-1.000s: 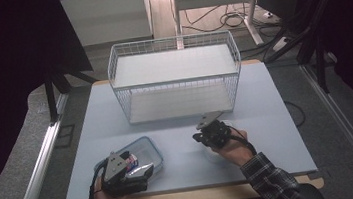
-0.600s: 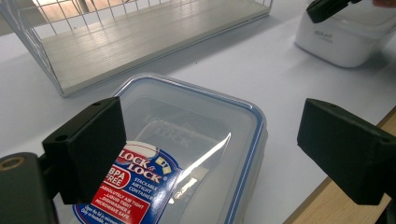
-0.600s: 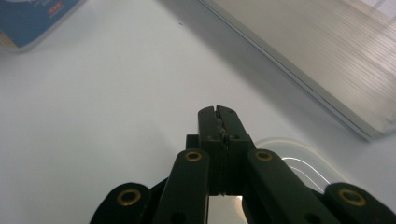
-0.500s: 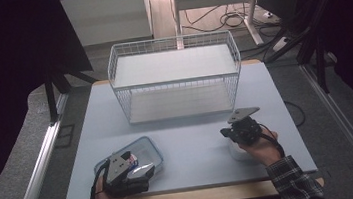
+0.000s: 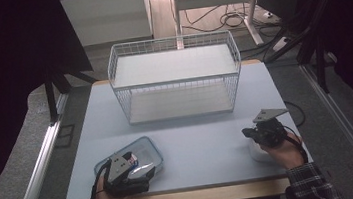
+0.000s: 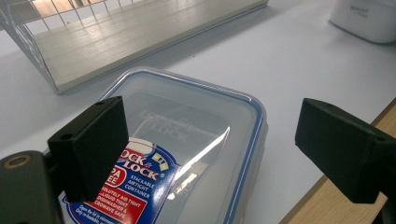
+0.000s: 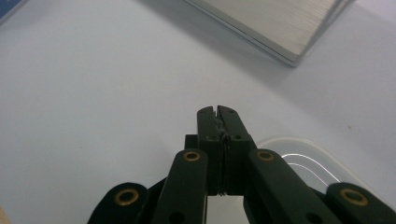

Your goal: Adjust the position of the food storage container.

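We find the plastic container at the near left of the table, in front of the wire basket. The left gripper hangs over its clear, blue-rimmed lid, jaws wide apart and touching nothing. The right gripper sits at the near right with its jaws pressed together on nothing, just above a second, whitish container.

We judge the labelled box to be light and rigid, apparently empty, with a smooth, glossy lid that offers little friction. We therefore avoid pinching the flat top. We recommend spanning the short width so the pads bear on the side walls below the lid rim, where the lip resists slipping. Moderate force suffices; excess pressure may flex the walls or unseat the lid.
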{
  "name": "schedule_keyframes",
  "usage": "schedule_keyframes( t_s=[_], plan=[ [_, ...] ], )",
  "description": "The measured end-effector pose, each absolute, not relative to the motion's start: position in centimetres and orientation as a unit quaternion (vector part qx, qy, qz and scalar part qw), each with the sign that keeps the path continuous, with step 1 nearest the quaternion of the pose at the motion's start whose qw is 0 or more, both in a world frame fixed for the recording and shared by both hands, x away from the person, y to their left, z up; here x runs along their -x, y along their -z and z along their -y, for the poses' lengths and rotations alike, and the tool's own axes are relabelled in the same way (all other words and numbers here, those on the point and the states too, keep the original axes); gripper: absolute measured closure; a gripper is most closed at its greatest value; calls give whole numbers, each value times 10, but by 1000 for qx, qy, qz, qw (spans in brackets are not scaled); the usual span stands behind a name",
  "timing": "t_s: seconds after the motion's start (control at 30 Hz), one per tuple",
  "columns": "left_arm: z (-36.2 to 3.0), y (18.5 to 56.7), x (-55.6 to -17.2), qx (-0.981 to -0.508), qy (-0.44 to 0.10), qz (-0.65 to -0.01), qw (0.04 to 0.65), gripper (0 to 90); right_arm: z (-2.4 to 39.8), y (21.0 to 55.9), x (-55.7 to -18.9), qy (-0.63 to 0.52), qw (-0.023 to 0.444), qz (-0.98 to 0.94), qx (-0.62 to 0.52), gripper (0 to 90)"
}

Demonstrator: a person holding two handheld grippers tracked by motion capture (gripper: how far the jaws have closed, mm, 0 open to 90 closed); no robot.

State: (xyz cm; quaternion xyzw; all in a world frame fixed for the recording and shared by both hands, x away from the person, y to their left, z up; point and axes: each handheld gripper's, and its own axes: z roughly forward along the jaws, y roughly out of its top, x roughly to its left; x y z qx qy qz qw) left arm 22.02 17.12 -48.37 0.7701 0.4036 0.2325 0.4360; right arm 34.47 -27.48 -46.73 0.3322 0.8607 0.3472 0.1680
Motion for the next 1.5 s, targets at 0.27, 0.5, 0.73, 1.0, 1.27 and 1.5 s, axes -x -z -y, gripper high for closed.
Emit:
schedule_keyframes(
  t_s=[0.27, 0.5, 0.73, 1.0, 1.27, 1.5],
  plan=[
    [-175, 475, -219, -778, -220, -409, 424, 90, 270, 466, -340, -358, 160, -857, -334, 839],
    [-227, 459, -206, -741, -250, -468, 412, 222, 254, 462, -331, -390, 163, -848, -321, 697],
    [-269, 466, -190, -727, -262, -508, 380, 745, 245, 461, -326, -398, 172, -845, -313, 608],
    [-302, 492, -164, -699, -252, -569, 352, 899, 248, 463, -312, -387, 175, -853, -305, 681],
    [-303, 513, -175, -707, -204, -589, 335, 898, 247, 465, -311, -396, 167, -850, -305, 671],
    [-289, 512, -194, -720, -209, -578, 324, 898, 245, 467, -311, -406, 162, -847, -301, 648]
  ],
)
